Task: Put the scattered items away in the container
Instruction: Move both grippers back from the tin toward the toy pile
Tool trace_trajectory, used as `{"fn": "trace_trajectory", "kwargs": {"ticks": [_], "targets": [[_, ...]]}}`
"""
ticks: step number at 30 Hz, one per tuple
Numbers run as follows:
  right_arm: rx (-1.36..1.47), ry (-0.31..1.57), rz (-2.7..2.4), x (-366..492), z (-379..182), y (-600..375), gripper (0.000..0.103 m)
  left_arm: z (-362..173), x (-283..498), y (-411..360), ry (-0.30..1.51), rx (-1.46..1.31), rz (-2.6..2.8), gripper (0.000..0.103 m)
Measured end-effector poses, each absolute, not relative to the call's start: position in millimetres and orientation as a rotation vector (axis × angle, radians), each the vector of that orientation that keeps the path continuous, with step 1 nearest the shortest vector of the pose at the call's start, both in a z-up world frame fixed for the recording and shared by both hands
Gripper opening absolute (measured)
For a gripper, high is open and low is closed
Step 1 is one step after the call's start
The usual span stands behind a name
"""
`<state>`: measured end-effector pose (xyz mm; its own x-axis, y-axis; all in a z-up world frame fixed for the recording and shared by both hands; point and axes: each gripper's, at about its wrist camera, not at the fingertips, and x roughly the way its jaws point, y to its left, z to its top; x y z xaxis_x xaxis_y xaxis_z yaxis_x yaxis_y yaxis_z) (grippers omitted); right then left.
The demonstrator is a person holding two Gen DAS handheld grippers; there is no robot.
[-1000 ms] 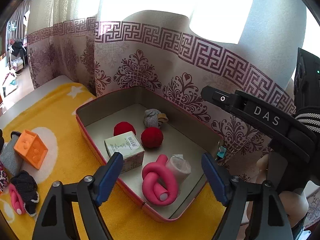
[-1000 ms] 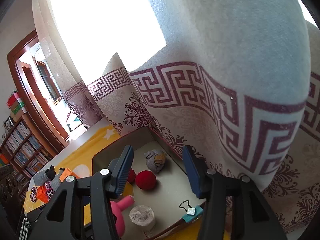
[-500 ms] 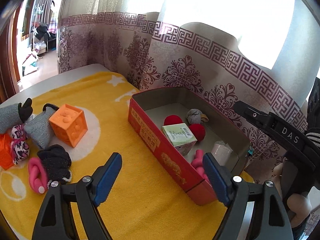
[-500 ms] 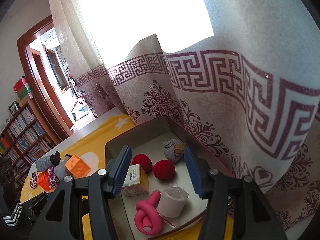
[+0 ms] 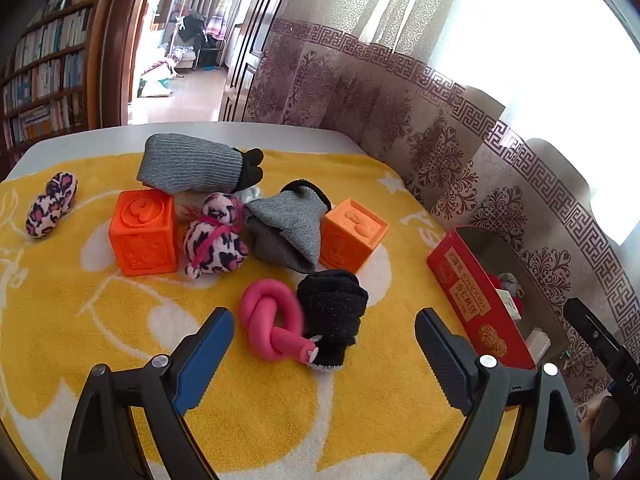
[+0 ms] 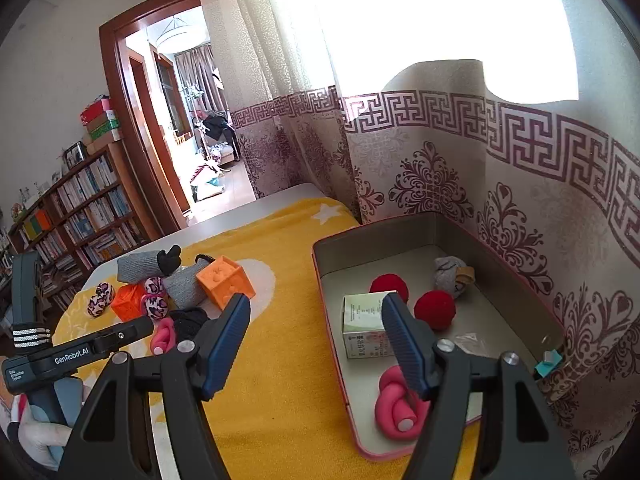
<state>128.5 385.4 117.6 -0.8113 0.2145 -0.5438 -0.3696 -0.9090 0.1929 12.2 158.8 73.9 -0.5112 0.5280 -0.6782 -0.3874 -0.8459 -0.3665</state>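
Blue rubber pads line both grippers, and both pairs of jaws are opening with nothing between them. Ahead of the left gripper [image 5: 324, 354] a pink knotted foam tube [image 5: 272, 330] lies on the yellow blanket [image 5: 100, 320], touching a rolled black sock [image 5: 332, 316] on its right. Both look light and soft; the tube should squash and spring back, so I would close across the thick middle of the knot rather than on its loose end, which could slip out. The sock would be best pinched across its roll, low enough not to snag the blanket. Behind them sit two orange cubes [image 5: 145, 232], a leopard-print plush knot [image 5: 216, 236], a grey sock [image 5: 286, 236] between the plush and the right cube, another grey sock [image 5: 192, 168] resting on top of the left cube, and a second leopard piece [image 5: 50, 204] well apart at the left. The cubes seem rubbery and firm, fit for a grip on flat opposite faces. The right gripper [image 6: 316, 344] hangs over the near edge of the red tin [image 6: 516, 256], which already holds two red balls [image 6: 434, 308], a small carton [image 6: 364, 332], a grey bundle [image 6: 450, 276] and another pink knot [image 6: 396, 408]. Much remains scattered, so the tidying looks roughly half done.
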Motion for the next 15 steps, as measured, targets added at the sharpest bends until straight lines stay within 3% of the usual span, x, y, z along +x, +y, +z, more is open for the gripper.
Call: {"fn": "trace_trajectory", "kwargs": {"ticks": [15], "targets": [[-1.203, 0.481, 2.796, 27, 68, 329, 0.072, 65, -2, 103, -0.300, -1.162, 2.456, 0.094]]}}
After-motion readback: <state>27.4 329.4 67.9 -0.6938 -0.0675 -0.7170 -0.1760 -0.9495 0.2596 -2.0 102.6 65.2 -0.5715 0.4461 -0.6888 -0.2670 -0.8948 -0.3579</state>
